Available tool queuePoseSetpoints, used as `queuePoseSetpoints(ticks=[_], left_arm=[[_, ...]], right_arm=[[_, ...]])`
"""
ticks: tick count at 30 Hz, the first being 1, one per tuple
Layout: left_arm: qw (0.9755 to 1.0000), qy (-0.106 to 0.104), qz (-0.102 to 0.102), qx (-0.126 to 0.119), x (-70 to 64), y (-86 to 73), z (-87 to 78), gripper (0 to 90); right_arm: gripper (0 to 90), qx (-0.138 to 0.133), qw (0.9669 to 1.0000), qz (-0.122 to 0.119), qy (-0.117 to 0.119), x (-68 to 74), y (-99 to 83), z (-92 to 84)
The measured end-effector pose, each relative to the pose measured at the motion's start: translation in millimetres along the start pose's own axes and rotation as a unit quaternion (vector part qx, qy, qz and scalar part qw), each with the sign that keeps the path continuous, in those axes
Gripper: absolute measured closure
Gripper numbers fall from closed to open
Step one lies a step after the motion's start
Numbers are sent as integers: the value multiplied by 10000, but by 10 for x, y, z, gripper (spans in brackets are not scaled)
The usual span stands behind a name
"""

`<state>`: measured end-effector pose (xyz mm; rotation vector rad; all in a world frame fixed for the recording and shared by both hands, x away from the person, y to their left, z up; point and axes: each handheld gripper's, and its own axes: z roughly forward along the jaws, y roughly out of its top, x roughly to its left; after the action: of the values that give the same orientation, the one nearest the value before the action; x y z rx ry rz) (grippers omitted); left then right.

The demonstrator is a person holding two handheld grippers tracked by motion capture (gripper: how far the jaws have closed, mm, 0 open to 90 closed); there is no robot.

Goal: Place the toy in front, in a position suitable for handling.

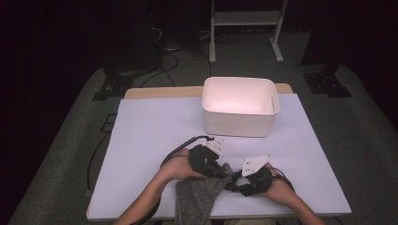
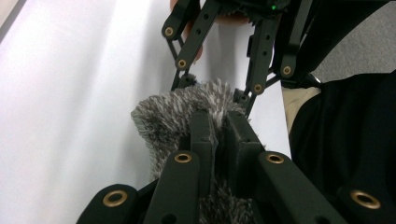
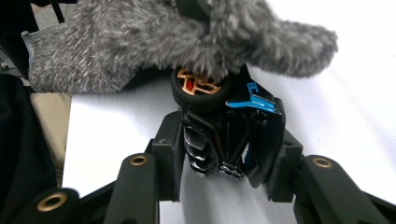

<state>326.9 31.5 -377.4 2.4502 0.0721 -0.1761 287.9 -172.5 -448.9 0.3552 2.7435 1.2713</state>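
Left gripper (image 1: 220, 169): seen in the high view near the table's front edge, held in the person's left hand; jaws clamped on the grey fuzzy cloth (image 1: 197, 197).
Grip detail: in the left gripper view the two black jaws are drawn almost together, with a fold of the cloth (image 2: 187, 116) pinched between them.
Right gripper (image 1: 237, 183): held in the right hand, just right of the left gripper, the two tips nearly meeting; jaws closed on a toy car (image 3: 224, 121).
Toy car: black body with blue trim and a black tyre on a gold-spoked wheel; gripped across its sides in the right gripper view and pointed away from the camera, its far end pressed into the cloth (image 3: 187, 37).
Cloth position: draped from the grippers over the front edge of the table (image 1: 155, 131), part of it laid over the car's far end.
White bin (image 1: 239, 107): set at the far side of the table, well apart from both grippers.
Table surface: covered in a pale sheet.
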Motion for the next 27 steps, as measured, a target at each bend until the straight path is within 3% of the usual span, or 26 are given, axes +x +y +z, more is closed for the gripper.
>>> queuePoseSetpoints(ticks=[7, 11, 27], left_arm=[[9997, -102, 195, 93, -10, 142, 117, 829], [9998, -102, 153, 67, -7, 109, 87, 829], [9993, 175, -312, -63, 8, -356, -287, 827]], right_arm=[[556, -17, 10000, 5, -10, 2, -2, 3], [557, -6, 10000, 24, -2, 0, 1, 3], [557, 10, 10000, 14, 34, -15, 0, 2]])
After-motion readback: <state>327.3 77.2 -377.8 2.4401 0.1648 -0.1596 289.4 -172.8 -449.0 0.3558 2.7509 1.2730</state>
